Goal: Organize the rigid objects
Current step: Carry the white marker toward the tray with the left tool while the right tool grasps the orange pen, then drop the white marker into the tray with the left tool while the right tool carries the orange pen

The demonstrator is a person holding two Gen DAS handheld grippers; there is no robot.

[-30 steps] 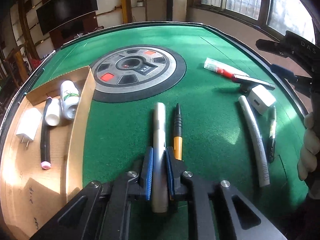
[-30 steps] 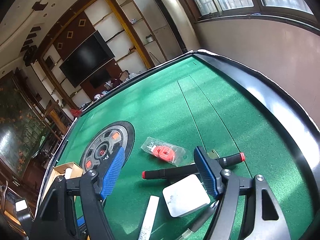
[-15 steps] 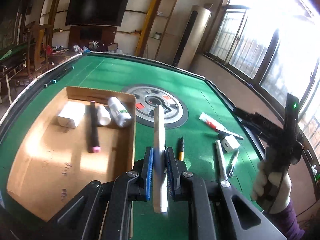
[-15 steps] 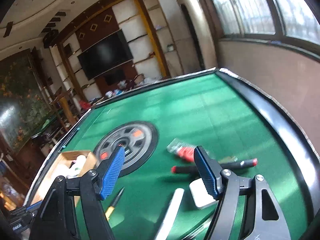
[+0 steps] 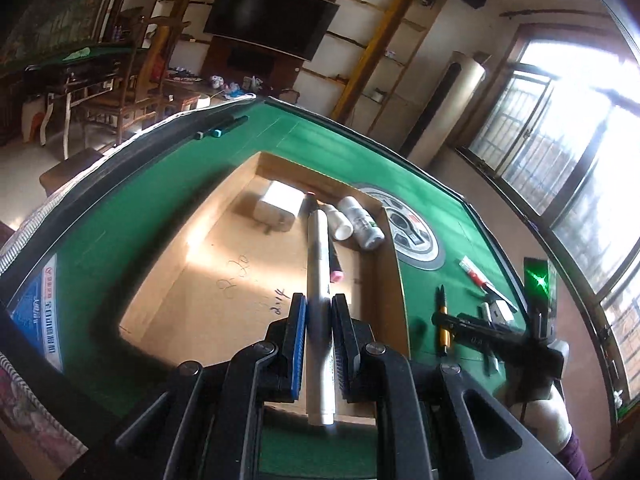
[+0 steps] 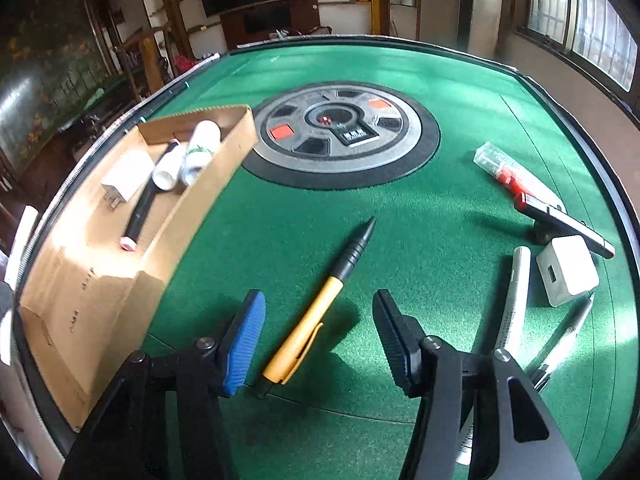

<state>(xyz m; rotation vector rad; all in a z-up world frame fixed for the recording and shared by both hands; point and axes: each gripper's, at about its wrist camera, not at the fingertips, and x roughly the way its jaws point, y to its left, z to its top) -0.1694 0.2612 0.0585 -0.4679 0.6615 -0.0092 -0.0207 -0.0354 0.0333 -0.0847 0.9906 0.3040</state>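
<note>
our left gripper [image 5: 319, 312] is clamped on the white marker [image 5: 318, 280], pointing lengthwise over the cardboard box [image 5: 390, 280]. our right gripper [image 6: 318, 336] gapes wide around the yellow pen [image 6: 316, 308] beside that box.

Ahead of the ribbed blue pads [image 6: 245, 338] lies a pen [image 6: 320, 304], yellow-orange with a black ridged grip, on green felt [image 6: 460, 152]; left of them a plain brown cardboard tray [image 6: 100, 280] holds a white charger [image 6: 128, 176]
</note>
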